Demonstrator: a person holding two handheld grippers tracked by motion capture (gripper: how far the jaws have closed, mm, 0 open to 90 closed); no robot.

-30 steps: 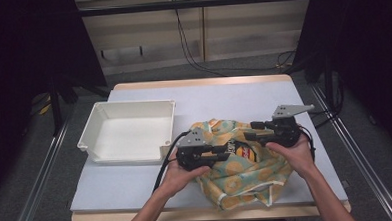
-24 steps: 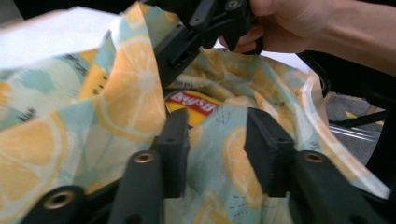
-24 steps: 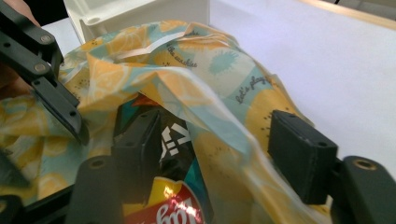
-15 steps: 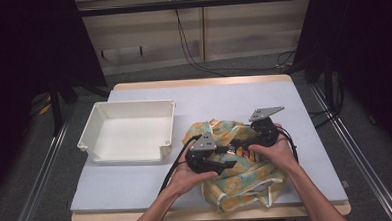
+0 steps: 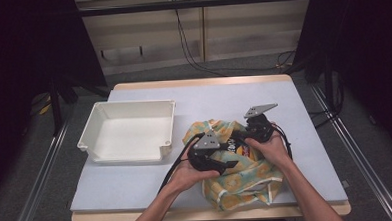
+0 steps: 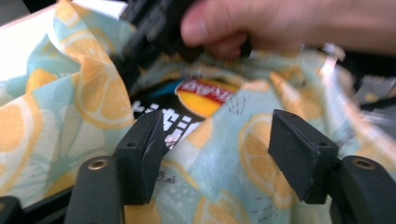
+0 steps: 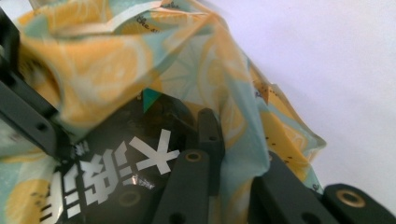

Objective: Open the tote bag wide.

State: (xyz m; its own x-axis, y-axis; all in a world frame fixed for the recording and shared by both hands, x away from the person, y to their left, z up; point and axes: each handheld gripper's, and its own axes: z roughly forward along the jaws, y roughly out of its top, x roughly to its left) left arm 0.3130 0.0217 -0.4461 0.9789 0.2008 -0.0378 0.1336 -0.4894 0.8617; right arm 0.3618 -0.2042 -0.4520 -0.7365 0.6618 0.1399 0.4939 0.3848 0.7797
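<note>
Right now the right gripper (image 5: pixel 241 137) is reaching into the mouth of the lemon-print bag (image 5: pixel 247 181), and its jaws have just been closing; they are standing pinched together on the bag's cloth rim, just beside the black snack packet (image 7: pixel 107 172) lying inside. Across the opening, the left gripper (image 5: pixel 225 165) has just been opening its jaws, which are straddling a fold of cloth without pressing on it. Further out, the white tray (image 5: pixel 130 131) is sitting on the worktop (image 5: pixel 294 111), left of the bag.
</note>
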